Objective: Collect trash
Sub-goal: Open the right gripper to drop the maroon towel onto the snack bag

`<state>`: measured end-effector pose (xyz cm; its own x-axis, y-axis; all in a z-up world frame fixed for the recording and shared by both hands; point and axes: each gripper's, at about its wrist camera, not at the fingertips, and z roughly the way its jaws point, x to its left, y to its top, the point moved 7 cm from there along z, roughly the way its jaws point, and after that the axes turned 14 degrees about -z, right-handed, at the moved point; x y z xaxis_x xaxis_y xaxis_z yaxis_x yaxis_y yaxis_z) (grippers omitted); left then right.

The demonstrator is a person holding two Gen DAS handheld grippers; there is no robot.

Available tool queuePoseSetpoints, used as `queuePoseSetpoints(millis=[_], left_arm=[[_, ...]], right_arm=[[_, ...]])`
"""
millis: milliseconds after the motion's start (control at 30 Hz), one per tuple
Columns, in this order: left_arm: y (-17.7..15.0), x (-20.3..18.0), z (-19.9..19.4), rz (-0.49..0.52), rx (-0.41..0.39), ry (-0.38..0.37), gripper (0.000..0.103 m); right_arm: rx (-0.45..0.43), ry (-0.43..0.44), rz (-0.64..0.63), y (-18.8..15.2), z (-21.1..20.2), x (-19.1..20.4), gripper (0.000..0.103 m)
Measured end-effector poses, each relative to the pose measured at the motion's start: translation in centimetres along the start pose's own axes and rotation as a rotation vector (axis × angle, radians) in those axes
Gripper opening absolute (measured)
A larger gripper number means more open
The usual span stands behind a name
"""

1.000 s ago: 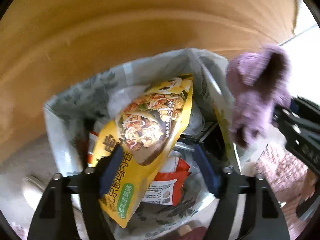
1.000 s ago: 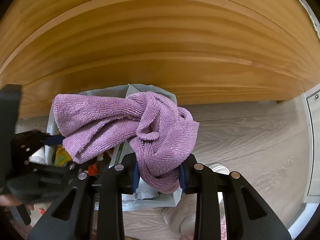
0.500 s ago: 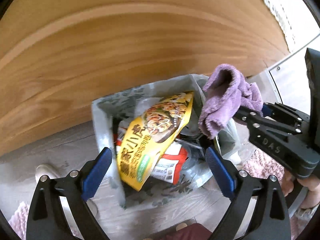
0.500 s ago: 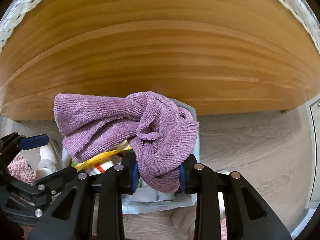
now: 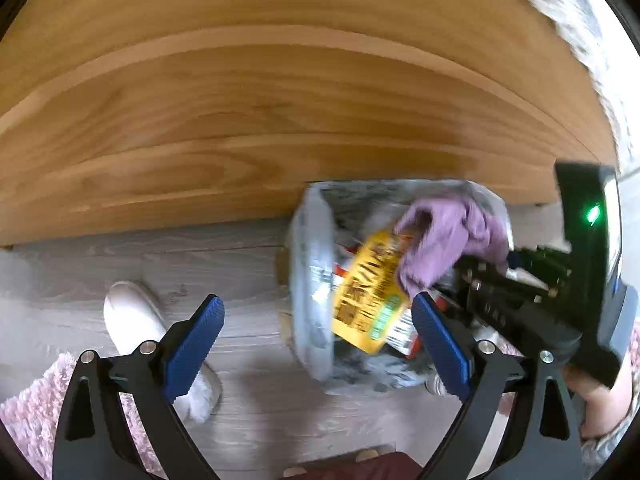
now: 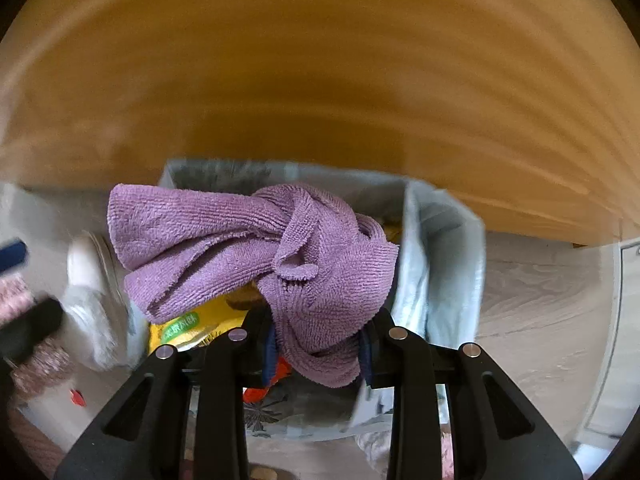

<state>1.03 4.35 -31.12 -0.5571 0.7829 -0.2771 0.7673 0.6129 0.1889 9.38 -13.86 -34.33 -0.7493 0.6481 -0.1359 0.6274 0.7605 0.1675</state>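
A grey lined trash bin [image 5: 310, 280] stands on the floor against a wooden panel. Inside it lies a yellow snack bag [image 5: 368, 300] over red and white wrappers. My left gripper [image 5: 318, 340] hangs open above the floor at the bin's left rim, nothing between its blue pads [image 5: 196, 336]. In the right wrist view my right gripper [image 6: 320, 348] is shut on a purple cloth [image 6: 256, 240], which hangs over the bin [image 6: 440, 248] and covers most of the yellow snack bag [image 6: 192, 328]. The cloth [image 5: 448, 240] also shows in the left wrist view, held over the bin by the right gripper.
A wooden panel [image 5: 280, 120] rises right behind the bin. A white slipper [image 5: 132, 320] and pink fluffy fabric [image 5: 28, 412] lie on the grey wood floor [image 5: 160, 264] at the left. A hand [image 5: 592, 396] holds the right gripper's black body at the far right.
My left gripper let go of the yellow snack bag, opened wide and drew up and away to the left; the bag now lies in the bin. The right gripper carried the purple cloth over the bin.
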Motion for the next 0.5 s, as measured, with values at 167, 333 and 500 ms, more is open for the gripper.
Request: queuePoseSetpoints(millis=[167, 333, 500], left_arm=[[0.5, 1.5, 0.8, -0.108, 0.055, -0.033, 0.091], [0.7, 2.2, 1.9, -0.144, 0.084, -0.054, 0.091], [0.5, 2.5, 2.8, -0.161, 0.110, -0.044, 0.091]], right_arm=[[0.124, -0.034, -0.048, -0.2, 3.1, 1.0, 0.031], [0.188, -0.027, -0.034, -0.4, 5.2, 0.9, 0.031], [0.207, -0.039, -0.043, -0.3, 6.1, 1.1, 0.031]])
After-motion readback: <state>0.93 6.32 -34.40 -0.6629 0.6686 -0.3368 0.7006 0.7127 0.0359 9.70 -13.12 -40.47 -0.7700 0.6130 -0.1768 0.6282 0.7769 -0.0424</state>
